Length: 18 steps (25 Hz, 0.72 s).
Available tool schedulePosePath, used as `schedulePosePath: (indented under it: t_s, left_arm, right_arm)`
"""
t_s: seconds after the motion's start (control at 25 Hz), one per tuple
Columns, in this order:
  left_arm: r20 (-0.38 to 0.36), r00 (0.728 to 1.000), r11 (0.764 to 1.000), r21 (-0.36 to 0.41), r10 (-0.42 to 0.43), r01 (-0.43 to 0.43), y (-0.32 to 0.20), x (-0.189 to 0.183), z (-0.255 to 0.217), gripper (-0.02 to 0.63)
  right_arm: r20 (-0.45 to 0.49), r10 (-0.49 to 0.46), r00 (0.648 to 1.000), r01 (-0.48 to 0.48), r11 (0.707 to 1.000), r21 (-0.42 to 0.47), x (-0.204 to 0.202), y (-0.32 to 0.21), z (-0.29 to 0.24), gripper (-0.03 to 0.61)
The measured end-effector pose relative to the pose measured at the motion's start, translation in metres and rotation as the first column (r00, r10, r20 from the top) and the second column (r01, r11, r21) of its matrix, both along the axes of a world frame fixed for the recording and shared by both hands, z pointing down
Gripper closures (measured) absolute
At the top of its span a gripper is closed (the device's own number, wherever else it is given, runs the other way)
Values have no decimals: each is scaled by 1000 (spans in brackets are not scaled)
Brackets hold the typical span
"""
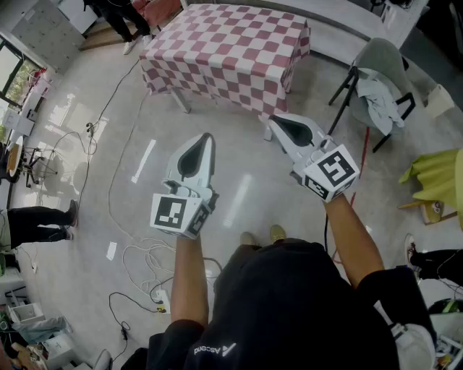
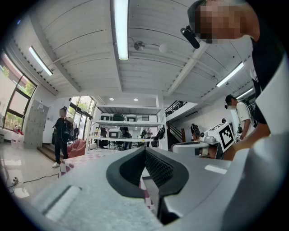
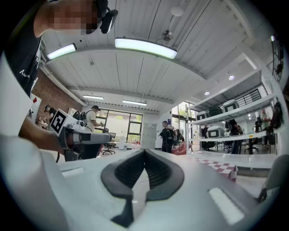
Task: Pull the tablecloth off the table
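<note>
A red and white checked tablecloth [image 1: 230, 50] covers a table at the top of the head view, its edges hanging down the sides. My left gripper [image 1: 207, 136] is held out over the floor short of the table, shut and empty. My right gripper [image 1: 273, 120] is shut too, empty, its tip close below the cloth's near right corner without touching it. In the left gripper view the left gripper [image 2: 145, 150] points level and the cloth [image 2: 67, 163] shows low at the left. In the right gripper view the right gripper [image 3: 144, 151] is level, with the cloth [image 3: 222, 167] at the right.
A grey chair [image 1: 382, 83] with clothes draped on it stands right of the table. Cables [image 1: 148, 264] trail over the shiny floor at the left. A person [image 1: 36, 220] stands at the left edge, another [image 1: 119, 18] beyond the table. A yellow object [image 1: 438, 177] sits at the right.
</note>
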<state>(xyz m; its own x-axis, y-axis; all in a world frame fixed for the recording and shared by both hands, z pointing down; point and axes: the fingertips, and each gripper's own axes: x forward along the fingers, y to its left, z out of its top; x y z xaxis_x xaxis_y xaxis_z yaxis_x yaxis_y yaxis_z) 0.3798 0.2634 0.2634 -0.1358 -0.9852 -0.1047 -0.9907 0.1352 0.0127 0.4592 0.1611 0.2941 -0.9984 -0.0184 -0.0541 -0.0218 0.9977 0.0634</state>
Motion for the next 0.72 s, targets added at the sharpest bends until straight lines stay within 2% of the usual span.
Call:
schedulePosePath:
  t_s: [0.44,0.72]
  left_arm:
    - [0,1000,1000,6,-3,3,11,-24,2,604]
    - [-18,1000,1000,17,-3,4,27,-59,4,604]
  right_arm:
    - [15,10,1000,-11,999,32,-20,10,-9,578]
    - [1,28,1000,-28,998,50,-51,22,-7,578]
